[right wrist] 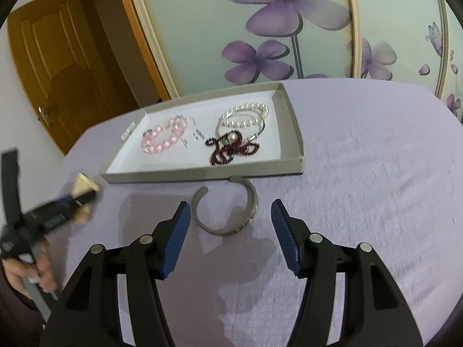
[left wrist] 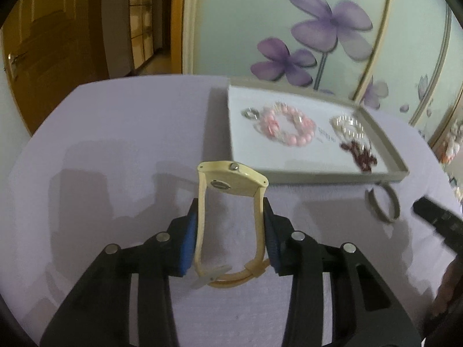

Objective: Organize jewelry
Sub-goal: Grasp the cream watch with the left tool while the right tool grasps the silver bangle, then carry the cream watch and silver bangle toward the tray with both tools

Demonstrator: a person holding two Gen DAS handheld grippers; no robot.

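Note:
My left gripper point(left wrist: 230, 205) is shut on a cream wristwatch point(left wrist: 231, 177); its blue pads press on the two sides of the strap, and the watch face stands up beyond the fingertips. In the right wrist view the watch point(right wrist: 84, 186) shows blurred at the far left. A grey cardboard tray point(left wrist: 332, 177) holds a pink bead bracelet point(left wrist: 286, 127), a pearl bracelet point(left wrist: 347, 125) and dark red beads point(left wrist: 361, 153). My right gripper point(right wrist: 231, 204) is open, with a silver cuff bangle point(right wrist: 228, 231) lying on the cloth just beyond and between its fingertips.
A lilac cloth point(right wrist: 361, 159) covers the round table. The tray point(right wrist: 202, 175) sits toward the back, against a wall panel with purple flowers point(right wrist: 277, 3). A wooden door point(right wrist: 52, 66) stands at the left. A person's hand point(right wrist: 43, 271) holds the left gripper's handle.

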